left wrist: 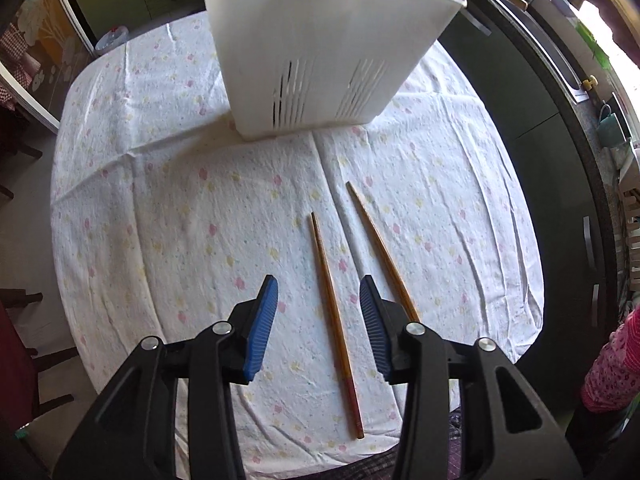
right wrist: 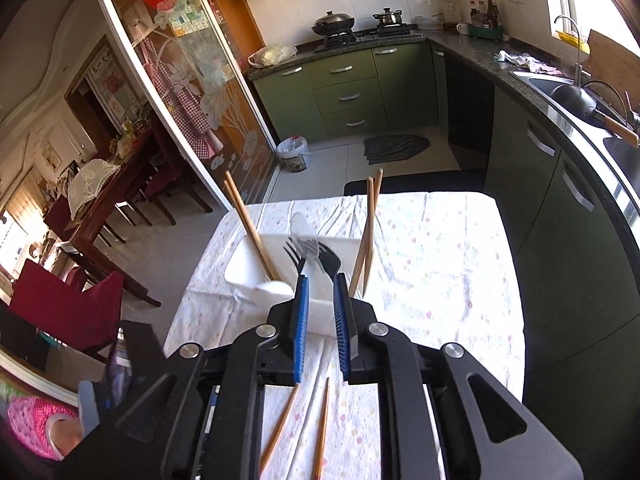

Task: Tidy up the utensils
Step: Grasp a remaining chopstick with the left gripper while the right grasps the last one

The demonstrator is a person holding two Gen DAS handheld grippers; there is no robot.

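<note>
A white plastic utensil basket [left wrist: 320, 40] stands on the table. Two wooden chopsticks lie flat on the cloth in front of it, one [left wrist: 336, 320] between the jaws of my left gripper [left wrist: 318, 292], the other [left wrist: 380, 248] just to its right. My left gripper is open and hovers above them. In the right wrist view the basket [right wrist: 248, 268] holds upright chopsticks [right wrist: 248, 224], another pair [right wrist: 370, 220], forks [right wrist: 298, 256] and a spoon [right wrist: 332, 260]. My right gripper [right wrist: 320, 284] is slightly open above the basket, holding nothing. The two loose chopsticks [right wrist: 322, 424] show below it.
The table carries a white flowered cloth [left wrist: 180, 220]. Green kitchen cabinets [right wrist: 352, 88] and a counter with a sink [right wrist: 560, 88] run along the right. A glass sliding door [right wrist: 180, 80], red chairs [right wrist: 68, 308] and a bin [right wrist: 294, 152] stand to the left and beyond.
</note>
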